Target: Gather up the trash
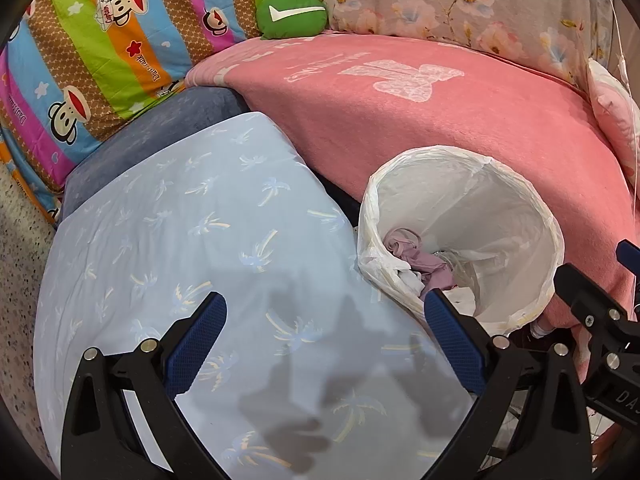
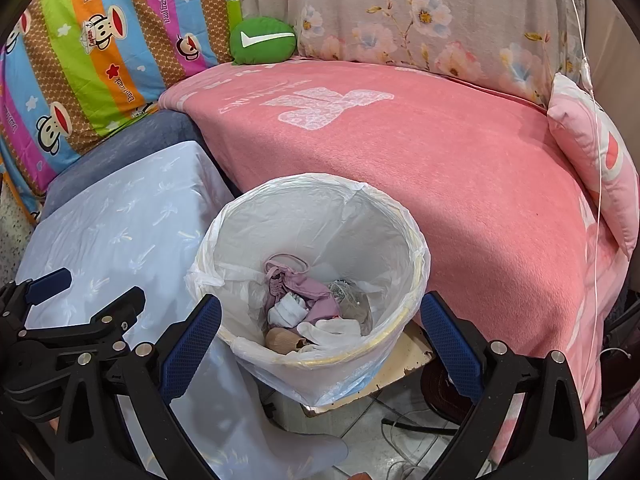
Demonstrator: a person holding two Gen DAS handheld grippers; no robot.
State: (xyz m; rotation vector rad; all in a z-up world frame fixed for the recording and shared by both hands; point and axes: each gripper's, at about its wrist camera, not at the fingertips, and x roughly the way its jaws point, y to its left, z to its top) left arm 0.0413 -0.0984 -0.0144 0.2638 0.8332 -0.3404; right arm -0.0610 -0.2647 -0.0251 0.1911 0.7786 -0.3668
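A thin, crinkled, glossy plastic liner (image 2: 320,208) wraps the bin; the pink blanket (image 2: 460,184) looks fuzzy and matt; the pale blue palm-print sheet (image 1: 180,240) is smooth cloth.

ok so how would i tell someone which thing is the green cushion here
Start at the pink blanket covering the bed and follow it to its far edge. There, between the striped monkey-print quilt and the floral pillow, sits the green cushion: small, rounded, the only plain green item, with a white tick mark.
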